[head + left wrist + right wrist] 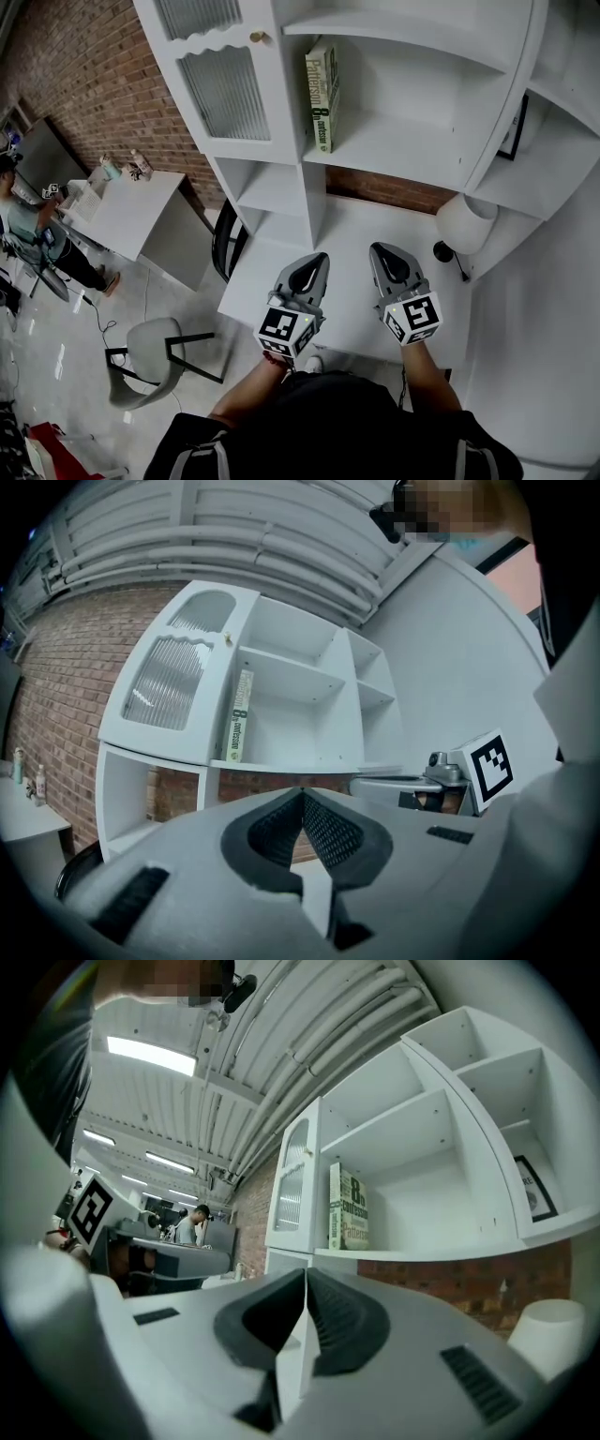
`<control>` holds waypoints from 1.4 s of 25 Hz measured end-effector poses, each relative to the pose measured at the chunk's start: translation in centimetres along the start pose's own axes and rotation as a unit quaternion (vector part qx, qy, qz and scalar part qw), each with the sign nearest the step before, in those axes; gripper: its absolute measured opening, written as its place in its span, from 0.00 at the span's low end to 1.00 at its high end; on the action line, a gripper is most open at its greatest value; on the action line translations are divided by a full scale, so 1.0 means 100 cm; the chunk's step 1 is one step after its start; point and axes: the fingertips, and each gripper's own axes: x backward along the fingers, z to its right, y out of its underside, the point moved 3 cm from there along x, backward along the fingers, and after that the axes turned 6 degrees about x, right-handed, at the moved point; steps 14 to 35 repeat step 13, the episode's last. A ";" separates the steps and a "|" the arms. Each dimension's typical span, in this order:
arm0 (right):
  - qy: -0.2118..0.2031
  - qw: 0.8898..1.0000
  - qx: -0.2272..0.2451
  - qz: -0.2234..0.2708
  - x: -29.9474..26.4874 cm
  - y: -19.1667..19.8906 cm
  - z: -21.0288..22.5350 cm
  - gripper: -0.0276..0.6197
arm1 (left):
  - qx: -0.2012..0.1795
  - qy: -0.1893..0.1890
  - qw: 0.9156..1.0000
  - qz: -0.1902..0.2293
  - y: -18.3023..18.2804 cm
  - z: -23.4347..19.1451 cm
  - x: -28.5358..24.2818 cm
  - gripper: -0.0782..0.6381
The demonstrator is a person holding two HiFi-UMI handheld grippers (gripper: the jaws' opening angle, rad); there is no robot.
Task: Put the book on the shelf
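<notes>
A green and white book (322,94) stands upright at the left end of a shelf compartment in the white shelf unit (394,150); it also shows as the book (240,715) in the left gripper view and the book (348,1207) in the right gripper view. Both grippers hang side by side over the white desk (356,234), below the shelf and well apart from the book. My left gripper (309,272) is shut with nothing in it. My right gripper (389,262) is shut and empty too, its tips meeting.
A white lamp shade (466,223) and a small black object (442,250) sit at the desk's right. A framed picture (515,129) leans in the right-hand compartment. A black chair (225,239) is at the desk's left; a grey chair (150,361) and a person (28,234) are farther left.
</notes>
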 end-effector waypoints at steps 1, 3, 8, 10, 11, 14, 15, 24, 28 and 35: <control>0.001 1.000 -0.005 -0.001 0.002 0.003 -0.002 0.09 | 0.001 0.000 1.000 -0.003 0.002 0.000 0.002 0.13; 0.011 1.000 -0.017 0.000 0.008 0.007 -0.005 0.09 | 0.003 -0.001 1.000 -0.010 0.007 0.002 0.006 0.13; 0.000 0.999 -0.041 -0.008 0.019 0.020 -0.023 0.09 | 0.010 -0.007 1.000 -0.028 0.020 0.002 0.017 0.13; -0.008 0.999 -0.046 -0.014 0.024 0.025 -0.032 0.09 | 0.012 -0.010 0.999 -0.033 0.025 0.002 0.023 0.13; -0.011 0.999 -0.050 -0.017 0.027 0.028 -0.036 0.09 | 0.011 -0.012 0.999 -0.034 0.027 0.002 0.025 0.13; -0.017 0.998 -0.059 -0.023 0.033 0.033 -0.044 0.09 | 0.009 -0.015 0.999 -0.037 0.032 0.002 0.030 0.13; -0.017 0.998 -0.059 -0.023 0.033 0.033 -0.044 0.09 | 0.009 -0.015 0.999 -0.037 0.032 0.002 0.030 0.13; -0.017 0.998 -0.059 -0.023 0.033 0.033 -0.044 0.09 | 0.009 -0.015 0.999 -0.037 0.032 0.002 0.030 0.13; -0.017 0.998 -0.059 -0.023 0.033 0.033 -0.044 0.09 | 0.009 -0.015 0.999 -0.037 0.032 0.002 0.030 0.13; -0.017 0.998 -0.059 -0.023 0.033 0.033 -0.044 0.09 | 0.009 -0.015 0.999 -0.037 0.032 0.002 0.030 0.13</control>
